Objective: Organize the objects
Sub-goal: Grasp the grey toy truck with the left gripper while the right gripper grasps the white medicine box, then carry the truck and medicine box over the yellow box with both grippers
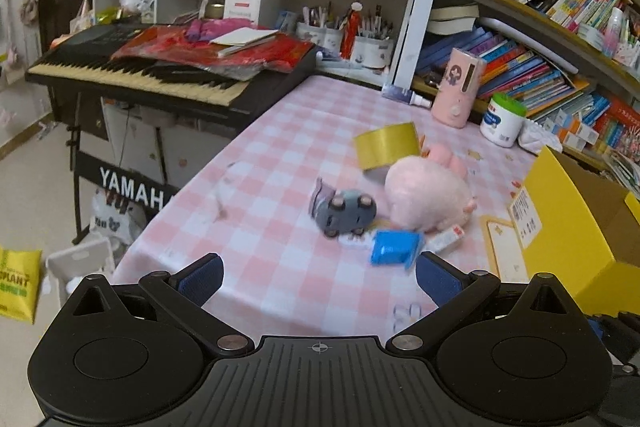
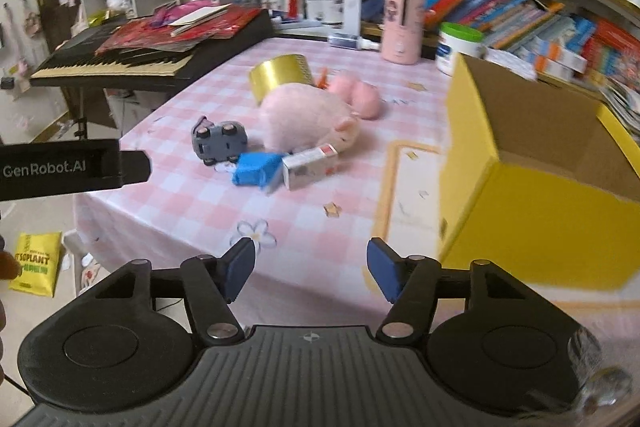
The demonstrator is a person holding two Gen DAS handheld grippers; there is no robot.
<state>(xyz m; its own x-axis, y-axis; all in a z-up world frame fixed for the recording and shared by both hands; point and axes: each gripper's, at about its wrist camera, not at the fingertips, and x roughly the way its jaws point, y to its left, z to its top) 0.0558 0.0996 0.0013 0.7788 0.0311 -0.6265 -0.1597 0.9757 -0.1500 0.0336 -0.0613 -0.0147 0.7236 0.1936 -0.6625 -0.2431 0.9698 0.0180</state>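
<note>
Your left gripper [image 1: 319,277] hangs above the near edge of the pink checked tablecloth [image 1: 256,187], jaws spread wide with nothing between the blue pads. Your right gripper [image 2: 311,269] is likewise parted and empty, over the near stretch of the same cloth.

Take the pink plush pig [image 2: 308,121] as your landmark, lying on its side mid-table. Behind it and touching it stands a roll of yellow tape [image 2: 280,75] on its edge. On the keyboard side of the pig lies a grey toy car [image 2: 218,143], tipped over with its wheels showing (four of them, facing you). In front of the pig, nearer your grippers, sits a blue packet [image 2: 256,169], and right beside that a small white carton [image 2: 310,163] with a red end, pressed up against the pig's snout. The blue packet looks to overlap the carton's end, though motion blur makes that hard to confirm.

To the pig's other side, well apart, an open yellow cardboard box [image 2: 536,195] stands at the table's edge, its flaps up and its brown inside showing. Behind the pig, at the foot of the bookshelf, a pink cylindrical gadget [image 2: 402,23] stands upright beside a white tub with a green lid [image 2: 458,47]. A Yamaha keyboard [image 1: 132,75] sits beyond the table's far corner, piled with red wrapping.
</note>
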